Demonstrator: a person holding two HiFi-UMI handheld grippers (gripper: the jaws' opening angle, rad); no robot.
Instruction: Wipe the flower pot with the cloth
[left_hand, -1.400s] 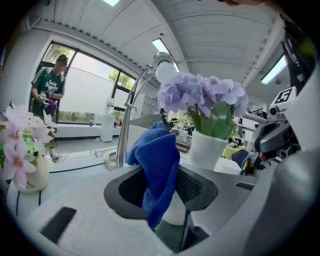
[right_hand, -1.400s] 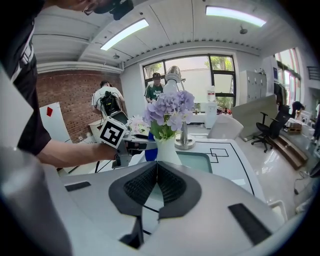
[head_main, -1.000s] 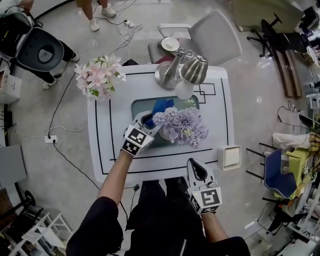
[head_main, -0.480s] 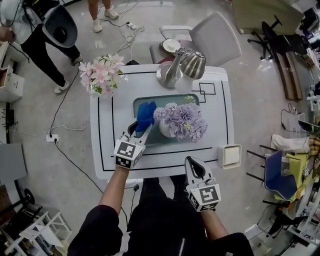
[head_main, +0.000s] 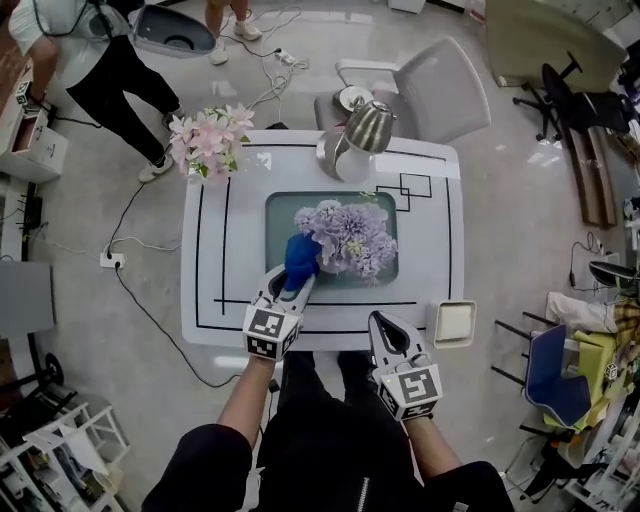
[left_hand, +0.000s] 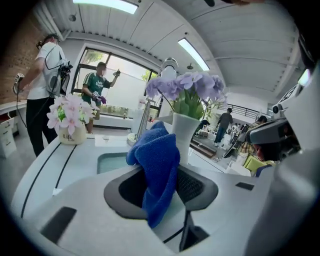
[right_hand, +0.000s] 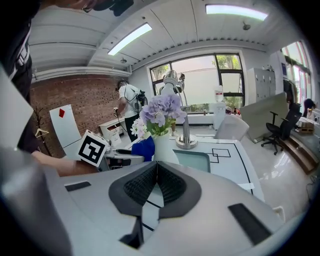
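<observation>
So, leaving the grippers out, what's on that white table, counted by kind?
Flower pots: 2 (purple flower pot, pink flower pot)
Lamp: 1
Blue cloth: 1, in the left gripper
Green mat: 1
White tray: 1, at the corner
Total: 6

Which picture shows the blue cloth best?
The left gripper view: the cloth fills its middle, pinched in the left tool. The head view shows it as a small blue bundle beside the purple flowers. The right gripper view shows only a blue bit next to the white pot.
</observation>
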